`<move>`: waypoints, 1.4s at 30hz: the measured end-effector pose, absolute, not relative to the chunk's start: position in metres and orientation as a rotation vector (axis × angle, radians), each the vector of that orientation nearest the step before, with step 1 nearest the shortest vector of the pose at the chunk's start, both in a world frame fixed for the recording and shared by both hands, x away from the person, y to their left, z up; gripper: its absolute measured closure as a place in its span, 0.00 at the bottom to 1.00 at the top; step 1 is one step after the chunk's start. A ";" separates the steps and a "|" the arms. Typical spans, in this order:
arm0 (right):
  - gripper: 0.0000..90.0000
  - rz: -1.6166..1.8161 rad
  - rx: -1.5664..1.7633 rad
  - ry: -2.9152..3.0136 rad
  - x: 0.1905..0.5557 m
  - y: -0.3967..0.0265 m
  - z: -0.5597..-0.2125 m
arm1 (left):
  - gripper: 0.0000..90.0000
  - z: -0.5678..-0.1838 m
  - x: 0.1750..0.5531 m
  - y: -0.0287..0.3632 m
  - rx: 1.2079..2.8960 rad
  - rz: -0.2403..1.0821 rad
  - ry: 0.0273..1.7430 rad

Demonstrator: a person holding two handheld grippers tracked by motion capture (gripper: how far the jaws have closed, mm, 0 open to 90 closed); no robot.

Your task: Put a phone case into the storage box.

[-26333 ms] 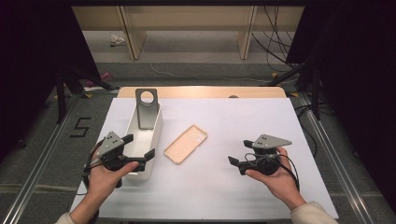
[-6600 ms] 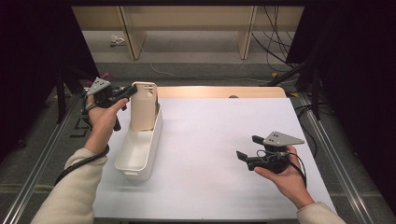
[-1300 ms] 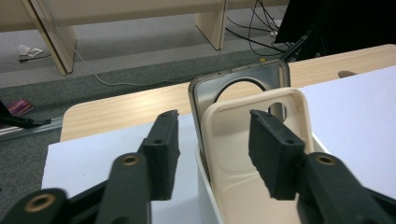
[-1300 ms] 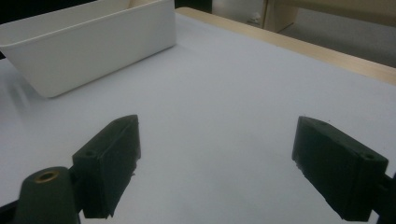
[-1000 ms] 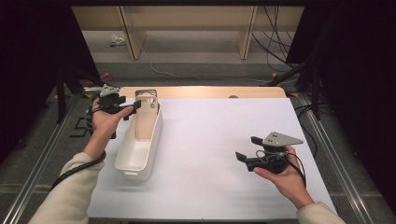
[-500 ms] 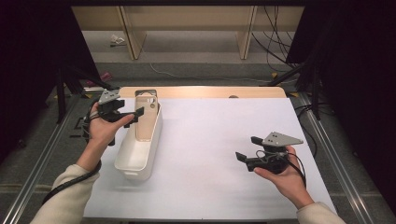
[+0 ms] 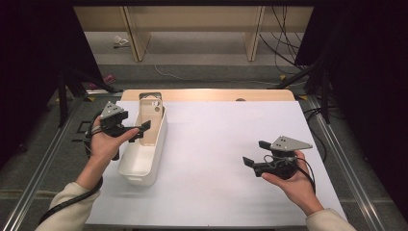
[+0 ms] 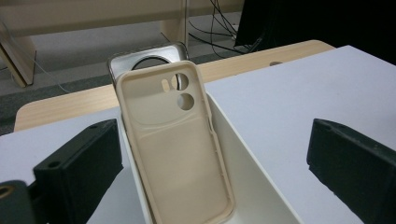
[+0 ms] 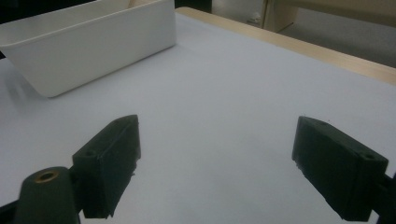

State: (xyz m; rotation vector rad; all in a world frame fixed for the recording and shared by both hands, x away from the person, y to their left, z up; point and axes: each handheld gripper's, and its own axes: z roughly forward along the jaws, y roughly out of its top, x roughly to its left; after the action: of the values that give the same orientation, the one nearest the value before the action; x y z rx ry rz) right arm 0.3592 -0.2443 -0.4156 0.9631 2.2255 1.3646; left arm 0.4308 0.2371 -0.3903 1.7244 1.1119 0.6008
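Left gripper (image 7: 139, 131), at 9 o'clock on the table (image 7: 231, 192): jaws just opened wide, empty. The beige case (image 8: 175, 140) stands tilted in the far end of the bin (image 7: 139, 166), against a grey case (image 8: 144, 53). Right gripper (image 7: 255, 154), at 4 o'clock: jaws wide apart, empty.

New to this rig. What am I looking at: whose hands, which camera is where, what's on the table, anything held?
No robot: a person holds a handheld two-jaw gripper in each hand. The high view looks down from above the person's side. The other two cameras ride on the grippers, looking along their black jaws. On the white-covered table stands a long white plastic bin. Inside it, a beige soft phone case leans upright against a grey metallic phone case behind it. The left gripper sits at the bin; its jaws have just been opening and stand apart, clear of the beige case. The right gripper hovers open over bare table, holding nothing.
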 end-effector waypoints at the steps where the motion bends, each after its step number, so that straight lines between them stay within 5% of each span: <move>1: 0.18 1.365 0.963 2.224 0.359 -0.244 -0.416 | 0.03 -0.391 0.429 0.237 1.725 0.600 1.106; 42: 0.18 1.371 0.973 2.213 0.353 -0.253 -0.414 | 0.00 -0.401 0.370 0.227 1.725 0.592 0.912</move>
State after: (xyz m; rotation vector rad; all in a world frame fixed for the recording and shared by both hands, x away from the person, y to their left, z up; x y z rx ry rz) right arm 0.3532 -0.2528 -0.4140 0.9726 2.2135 1.3713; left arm 0.3698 0.2267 -0.4015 1.7254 0.9119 0.5925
